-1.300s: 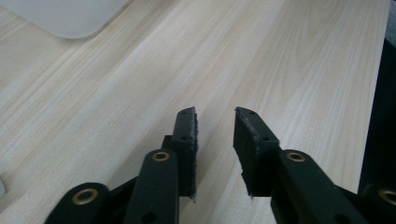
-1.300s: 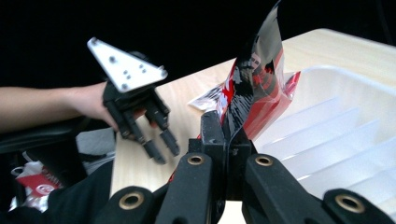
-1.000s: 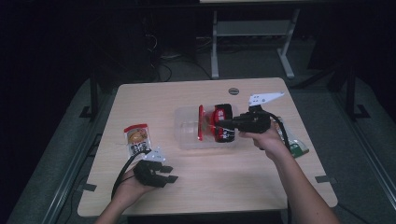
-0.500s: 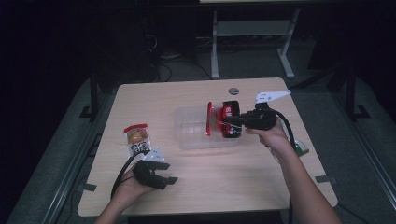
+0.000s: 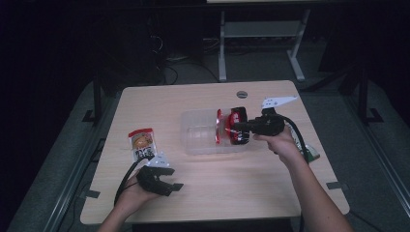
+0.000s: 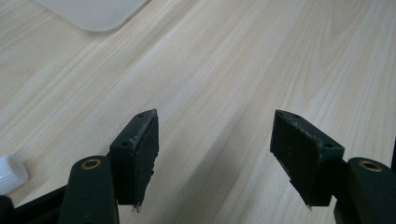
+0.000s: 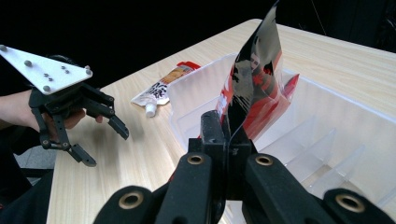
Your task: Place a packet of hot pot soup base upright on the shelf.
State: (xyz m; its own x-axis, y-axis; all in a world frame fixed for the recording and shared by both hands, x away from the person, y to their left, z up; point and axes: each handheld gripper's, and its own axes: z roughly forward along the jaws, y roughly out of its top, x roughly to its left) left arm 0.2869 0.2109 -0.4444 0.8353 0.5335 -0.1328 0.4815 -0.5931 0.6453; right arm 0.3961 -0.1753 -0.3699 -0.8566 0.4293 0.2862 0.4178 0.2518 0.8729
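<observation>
Right gripper view: jaws clamped on red packet [image 7: 252, 88], centre frame, over clear bin [image 7: 327, 140]; next, lowering in, releasing; left gripper [image 5: 162, 179], just opened, holding nothing.

A dark lab: bare wooden table [image 5: 217, 193], cables, metal stands.

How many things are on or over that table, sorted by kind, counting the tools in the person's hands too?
Snack pouches: 2 (spouted pouch lying on the table; red and black pouch pinched in the right hand-held gripper over the bin)
Clear plastic bins: 1 (divided bin)
Hand-held grippers: 2 (right one; left hand-held gripper, jaws apart)
Total: 5
</observation>
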